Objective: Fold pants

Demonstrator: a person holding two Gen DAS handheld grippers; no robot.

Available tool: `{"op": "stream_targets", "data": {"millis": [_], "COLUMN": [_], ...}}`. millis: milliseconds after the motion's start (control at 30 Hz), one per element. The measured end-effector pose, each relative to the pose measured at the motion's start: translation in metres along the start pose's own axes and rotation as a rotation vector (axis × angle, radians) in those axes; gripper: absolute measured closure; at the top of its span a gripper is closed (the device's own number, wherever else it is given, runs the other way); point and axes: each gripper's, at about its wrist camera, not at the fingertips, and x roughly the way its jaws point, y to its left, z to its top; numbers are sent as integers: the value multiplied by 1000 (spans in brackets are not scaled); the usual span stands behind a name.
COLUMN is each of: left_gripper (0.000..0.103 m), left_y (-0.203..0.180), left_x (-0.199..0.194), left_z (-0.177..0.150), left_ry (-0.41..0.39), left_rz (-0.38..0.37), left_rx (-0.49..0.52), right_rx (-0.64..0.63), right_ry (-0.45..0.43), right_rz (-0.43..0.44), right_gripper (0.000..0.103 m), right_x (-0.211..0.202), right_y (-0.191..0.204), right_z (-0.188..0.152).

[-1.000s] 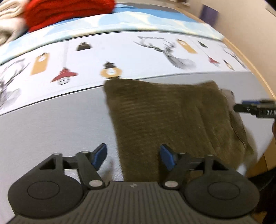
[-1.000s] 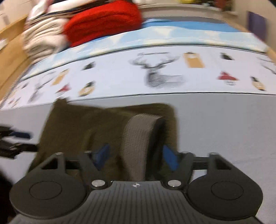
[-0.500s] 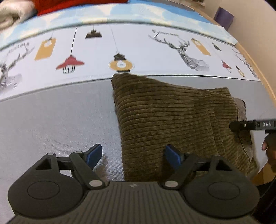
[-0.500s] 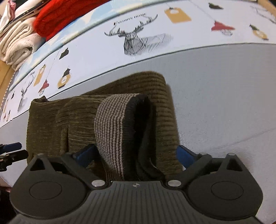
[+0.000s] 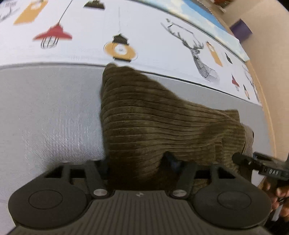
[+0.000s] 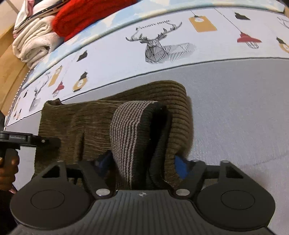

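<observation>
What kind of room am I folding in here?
Probably a bedroom: the pants lie on a bed sheet printed with deer and lanterns, with folded blankets stacked at its far end.

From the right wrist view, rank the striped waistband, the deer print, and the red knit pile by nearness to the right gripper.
1. striped waistband: between the jaws of the right gripper, part of the brown pants.
2. deer print: beyond the pants, middle of the patterned sheet.
3. red knit pile: farthest, upper left.
</observation>
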Motion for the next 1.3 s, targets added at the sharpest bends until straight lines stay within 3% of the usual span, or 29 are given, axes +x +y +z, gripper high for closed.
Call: {"op": "stream_targets", "data": {"millis": [67, 167, 467, 533, 600, 667, 700, 767, 833, 867, 900, 1000, 1067, 1100, 1167, 1200, 1233, 1300], "left_gripper": [71, 72, 73, 73, 72, 72, 72, 67, 51, 40, 39, 36, 37, 44, 56, 64, 66, 66], "left_y": [-8, -11, 39, 52, 67, 72, 70, 64, 62, 67, 72, 91, 100, 100, 95, 92, 89, 78], "left_x": [-23, -51, -118, -126, -128, -122, -119, -111, -94, -83, -73, -54, -49, -48, -53, -59, -65, -68], "left_z": [2, 10, 44, 50, 53, 52, 51, 50, 48, 46, 39, 32, 26, 24, 20, 19, 18, 15], "left_ry": [-75, -205, -538, -588, -558, -490, -463, -407, -313, -249, -185, -82, -67, -69, -88, -101, -117, -125], "left_rz": [20, 54, 189, 255, 247, 187, 175, 172, 187, 201, 202, 157, 107, 99, 111, 110, 100, 98], "left_rx": [39, 78, 17, -26, -81, -104, -82, -16, 8, -6, -34, -145, -208, -213, -174, -171, -167, -113], "right_rx": [-32, -34, -142, -169, -201, -238, -238, -168, -76, -42, -28, 2, 64, 94, 128, 139, 134, 73], "right_ry": [-31, -118, -317, -348, -328, -302, -300, -288, -245, -199, -152, -34, -11, -9, -26, -46, -71, -114], "right_rz": [0, 78, 176, 132, -1, -165, -207, -178, -78, -31, -11, -39, -28, -13, 11, 20, 20, -30], "right_gripper": [45, 53, 55, 46, 35, 36, 36, 35, 30, 27, 21, 20, 16, 16, 27, 42, 50, 53], "right_x": [-8, -20, -10, 1, 19, 32, 33, 30, 28, 31, 37, 57, 64, 65, 61, 57, 53, 48], "right_y": [8, 18, 85, 98, 107, 110, 111, 101, 91, 86, 82, 77, 69, 66, 61, 61, 63, 70], "right_z": [3, 15, 64, 73, 79, 80, 81, 83, 83, 82, 79, 69, 64, 62, 62, 62, 62, 62]}}
